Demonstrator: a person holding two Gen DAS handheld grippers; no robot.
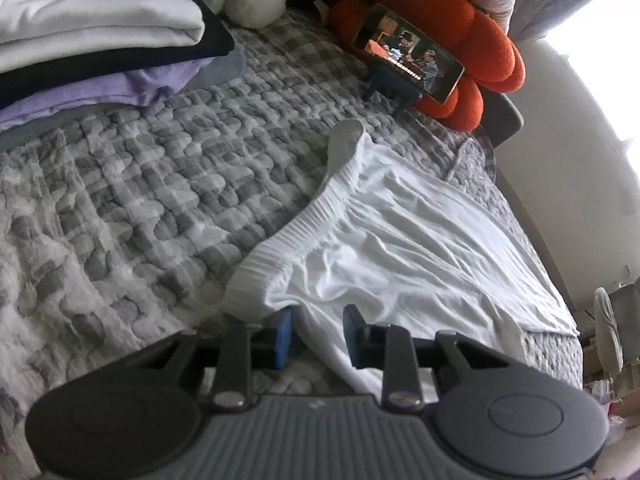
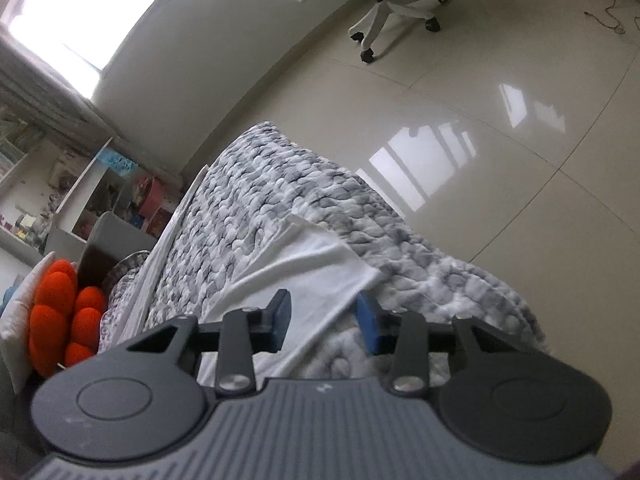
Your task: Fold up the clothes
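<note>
**White garment spread on the bed**

The white garment (image 1: 404, 236) lies on the grey quilted bed (image 1: 140, 184). The left tongs (image 1: 316, 336) and right tongs (image 2: 326, 322) each straddle its edge, part open, not pinching.

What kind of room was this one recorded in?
Most likely a bedroom in a home. A bed with a grey checked quilt holds a stack of folded clothes and a white garment; an orange cushion props a phone, and a white swivel chair stands on the tiled floor.
</note>
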